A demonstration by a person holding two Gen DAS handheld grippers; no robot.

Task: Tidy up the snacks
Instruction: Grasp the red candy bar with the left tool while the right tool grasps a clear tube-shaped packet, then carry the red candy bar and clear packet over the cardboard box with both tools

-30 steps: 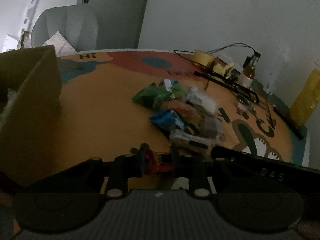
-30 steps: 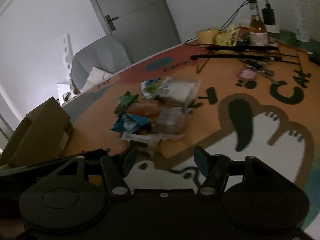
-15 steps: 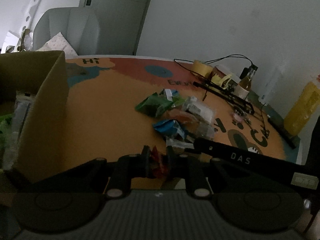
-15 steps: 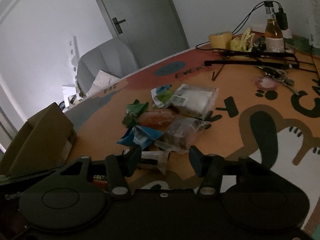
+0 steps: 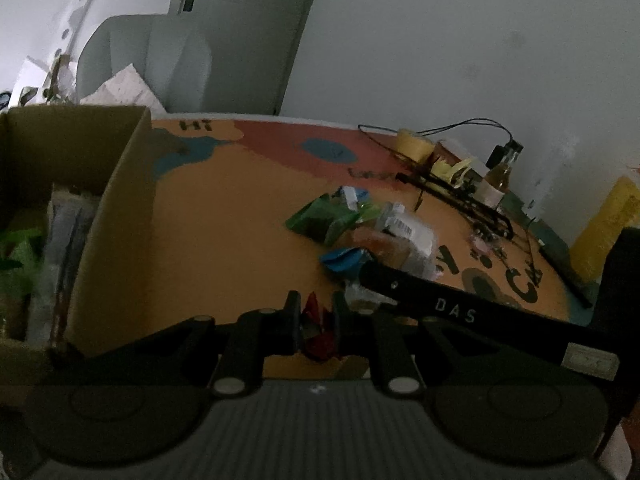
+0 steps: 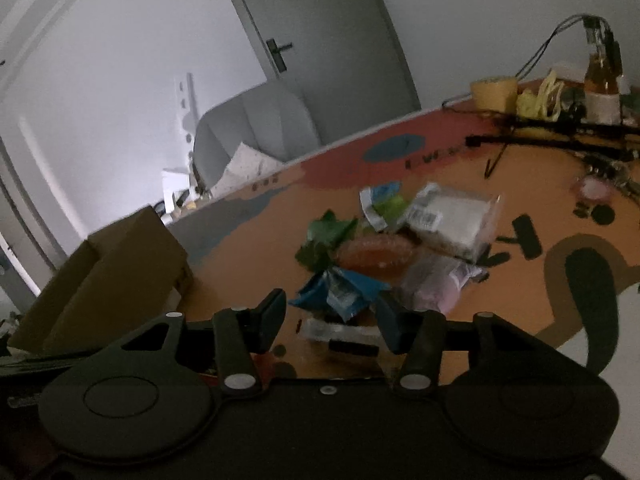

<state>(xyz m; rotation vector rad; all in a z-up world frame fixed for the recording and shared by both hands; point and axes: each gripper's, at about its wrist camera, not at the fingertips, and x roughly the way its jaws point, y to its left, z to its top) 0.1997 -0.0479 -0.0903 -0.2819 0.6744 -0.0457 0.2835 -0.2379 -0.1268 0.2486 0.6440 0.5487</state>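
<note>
Your left gripper: clamped on red packet, right of cardboard box | your right gripper: jaws just narrowing, apart, straddling clear wrapper, touching nothing.

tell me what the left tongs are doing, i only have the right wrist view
Observer: The left tongs are shut on a red wrapper.
Operator: ok, anything in the box yet
Observer: Yes. The cardboard box is open on top, and a green packet lies inside.
Operator: just that one
Observer: No, clear packs stand beside it, against the box wall.
</note>
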